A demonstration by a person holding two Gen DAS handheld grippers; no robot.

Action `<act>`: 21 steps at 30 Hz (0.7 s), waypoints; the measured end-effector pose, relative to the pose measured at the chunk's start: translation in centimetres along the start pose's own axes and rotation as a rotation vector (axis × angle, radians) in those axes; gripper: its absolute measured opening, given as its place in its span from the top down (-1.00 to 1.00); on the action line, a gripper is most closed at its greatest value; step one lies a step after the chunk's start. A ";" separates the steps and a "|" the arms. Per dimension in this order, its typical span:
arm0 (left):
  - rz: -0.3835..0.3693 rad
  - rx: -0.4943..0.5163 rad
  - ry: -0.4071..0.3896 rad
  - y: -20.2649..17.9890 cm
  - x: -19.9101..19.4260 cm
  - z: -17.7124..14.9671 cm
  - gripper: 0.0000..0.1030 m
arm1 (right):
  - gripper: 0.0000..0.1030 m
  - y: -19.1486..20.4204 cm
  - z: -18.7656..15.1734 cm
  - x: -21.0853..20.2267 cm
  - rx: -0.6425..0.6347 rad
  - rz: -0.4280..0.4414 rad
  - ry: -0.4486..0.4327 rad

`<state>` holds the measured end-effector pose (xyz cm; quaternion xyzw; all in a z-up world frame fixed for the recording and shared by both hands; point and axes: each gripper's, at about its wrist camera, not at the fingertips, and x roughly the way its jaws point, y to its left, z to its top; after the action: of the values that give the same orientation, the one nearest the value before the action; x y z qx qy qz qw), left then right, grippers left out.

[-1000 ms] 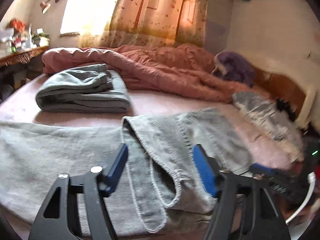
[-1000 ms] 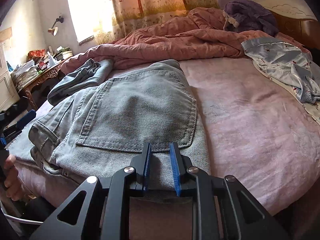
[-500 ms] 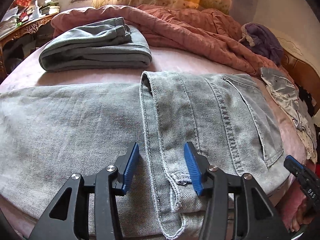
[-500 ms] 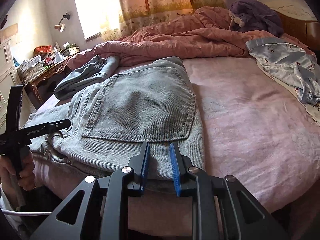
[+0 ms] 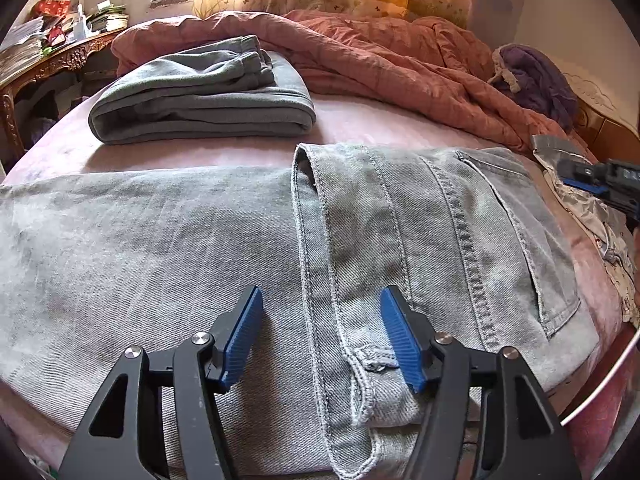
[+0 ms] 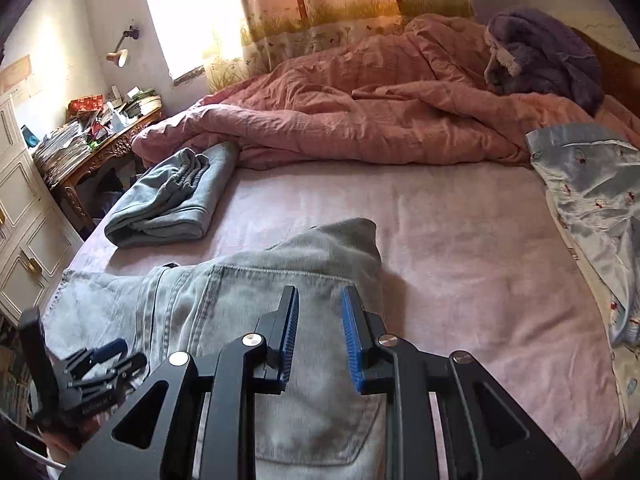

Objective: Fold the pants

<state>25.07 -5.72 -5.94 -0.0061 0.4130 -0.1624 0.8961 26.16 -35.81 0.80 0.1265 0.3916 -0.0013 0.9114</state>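
Observation:
Light grey jeans (image 5: 400,248) lie flat on the pink bed sheet (image 5: 360,124), folded lengthwise, back pocket up at the right. My left gripper (image 5: 320,336) is open, just above the jeans' near edge, straddling a seam by a belt loop, holding nothing. In the right wrist view the jeans (image 6: 248,296) lie below my right gripper (image 6: 320,332), which is raised above the back pocket with a narrow gap between its pads and no cloth in it. The left gripper also shows there (image 6: 100,364), and the right gripper shows in the left view (image 5: 600,184).
A folded grey-green garment (image 5: 200,92) lies at the far left of the bed. A rumpled pink duvet (image 6: 360,112) and a purple plush item (image 6: 540,56) lie at the back. A pale blue patterned garment (image 6: 592,208) lies at the right. A cluttered wooden table (image 6: 100,144) stands left.
My right gripper has lifted up off the jeans' waist edge and its pads have parted a little. My left gripper has opened wider and come slightly closer to the jeans.

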 end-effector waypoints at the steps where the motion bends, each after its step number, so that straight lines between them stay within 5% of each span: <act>1: -0.001 0.000 0.000 0.0 0.0 0.0 -0.18 | 0.56 -0.1 0.8 1.5 0.016 0.004 0.033; 7: -0.010 -0.004 0.003 0.2 0.1 0.1 -0.18 | 0.56 -2.4 2.9 9.3 0.121 -0.051 0.145; 10: -0.011 -0.004 0.004 0.3 0.1 0.1 -0.18 | 0.51 -4.5 3.2 11.2 0.170 -0.170 0.134; 13: -0.014 -0.007 0.004 0.3 0.1 0.1 -0.18 | 0.48 -6.3 3.1 11.1 0.261 -0.082 0.127; 17: -0.020 -0.012 0.005 0.4 0.1 0.1 -0.18 | 0.49 -5.2 2.6 6.9 0.227 -0.056 0.053; 21: -0.025 -0.019 0.005 0.4 0.1 0.1 -0.19 | 0.49 -2.0 0.5 2.1 0.166 0.123 0.026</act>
<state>25.31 -5.34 -5.98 -0.0191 0.4168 -0.1695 0.8928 27.79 -37.67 -0.81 0.2253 0.3933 0.0238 0.8911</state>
